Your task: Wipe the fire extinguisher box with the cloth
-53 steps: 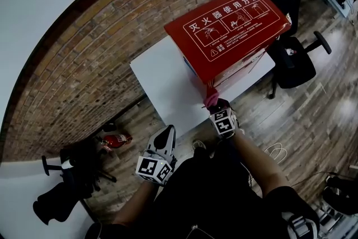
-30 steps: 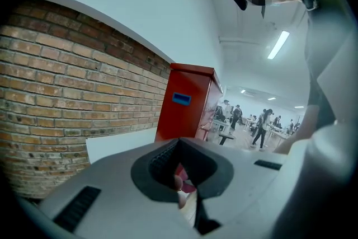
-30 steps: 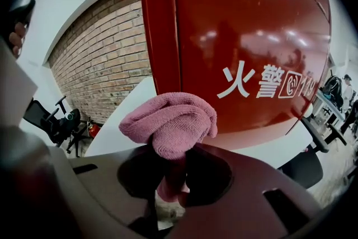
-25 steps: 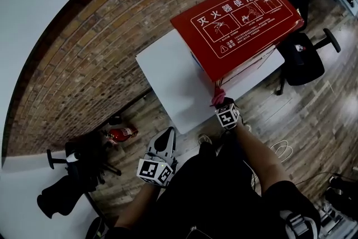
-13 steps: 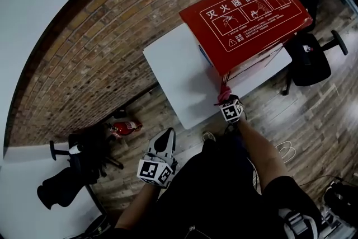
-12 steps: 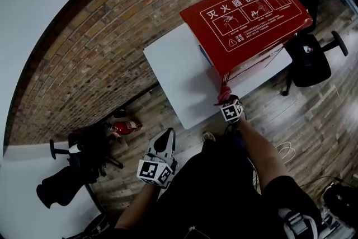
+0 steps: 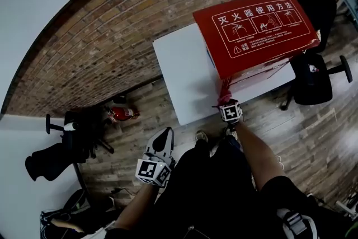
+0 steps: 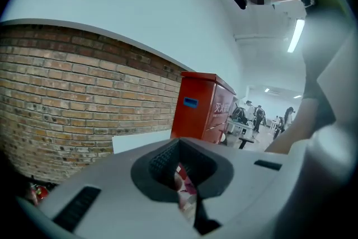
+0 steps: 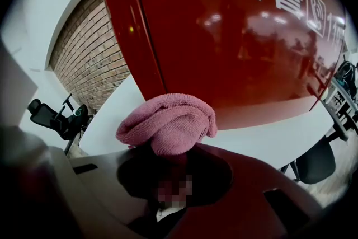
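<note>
The red fire extinguisher box stands on a white table against a brick wall. My right gripper is shut on a bunched pink cloth, which is pressed against the box's near left corner, low down. In the right gripper view the cloth sits just ahead of the right gripper, against the glossy red box. My left gripper hangs low beside the person's legs, away from the table, with its jaws together and nothing in them. From the left gripper, the box shows in the distance.
A black office chair stands right of the table. A small red extinguisher lies on the wooden floor by the brick wall, next to another black chair. People stand far back in the room.
The head view has swung, so the box and table sit further right. The right gripper has kept the cloth at the box's near corner. The left gripper has stayed low.
</note>
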A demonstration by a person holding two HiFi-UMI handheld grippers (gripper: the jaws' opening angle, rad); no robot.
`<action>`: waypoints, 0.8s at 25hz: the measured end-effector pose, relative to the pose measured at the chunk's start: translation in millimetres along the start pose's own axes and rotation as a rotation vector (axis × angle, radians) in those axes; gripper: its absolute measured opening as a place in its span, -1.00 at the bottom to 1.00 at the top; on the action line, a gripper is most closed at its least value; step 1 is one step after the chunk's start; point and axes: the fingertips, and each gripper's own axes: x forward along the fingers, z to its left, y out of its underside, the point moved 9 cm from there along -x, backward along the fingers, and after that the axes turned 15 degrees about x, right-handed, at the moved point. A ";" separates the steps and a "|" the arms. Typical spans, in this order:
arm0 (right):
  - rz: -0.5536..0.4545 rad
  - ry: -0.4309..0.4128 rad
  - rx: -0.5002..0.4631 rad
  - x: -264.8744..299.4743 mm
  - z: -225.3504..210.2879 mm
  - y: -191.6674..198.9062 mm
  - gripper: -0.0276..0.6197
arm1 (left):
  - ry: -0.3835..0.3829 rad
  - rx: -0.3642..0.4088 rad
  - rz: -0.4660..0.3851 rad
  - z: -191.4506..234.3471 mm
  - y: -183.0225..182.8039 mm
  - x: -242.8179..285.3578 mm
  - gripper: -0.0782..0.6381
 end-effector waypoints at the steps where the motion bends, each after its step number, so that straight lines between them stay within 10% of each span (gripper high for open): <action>1: 0.007 -0.001 -0.006 0.2 -2.0 -0.1 -0.65 | -0.017 -0.002 -0.003 -4.4 -1.1 -0.3 -0.72; 20: 0.059 -0.088 -0.063 -2.5 -36.0 -15.1 -0.65 | -0.204 -0.064 -0.035 -70.2 5.1 3.0 -0.72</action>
